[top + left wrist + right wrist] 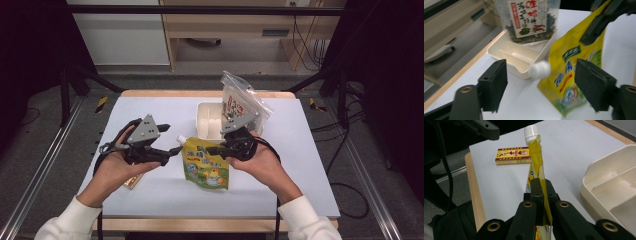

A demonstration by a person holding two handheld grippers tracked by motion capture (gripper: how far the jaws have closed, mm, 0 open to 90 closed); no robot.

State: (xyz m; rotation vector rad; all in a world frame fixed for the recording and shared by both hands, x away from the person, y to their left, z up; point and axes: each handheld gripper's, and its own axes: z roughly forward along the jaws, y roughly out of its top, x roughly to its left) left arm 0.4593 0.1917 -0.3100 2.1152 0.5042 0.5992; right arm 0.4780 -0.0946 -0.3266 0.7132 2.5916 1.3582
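Right tongs (540, 187) clamped on the pouch (206, 165) edge so we carry it alone; left tongs (544, 85) apart, off its cap (539, 70), near the tray (210, 122).

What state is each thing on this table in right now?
Yellow spouted drink pouch: white cap on, edge pinched.
Right gripper: shut on pouch.
Left gripper: open, holding nothing.
Cream divided plastic tray: holds upright clear seaweed bag.
Small yellow-red box: lying flat.
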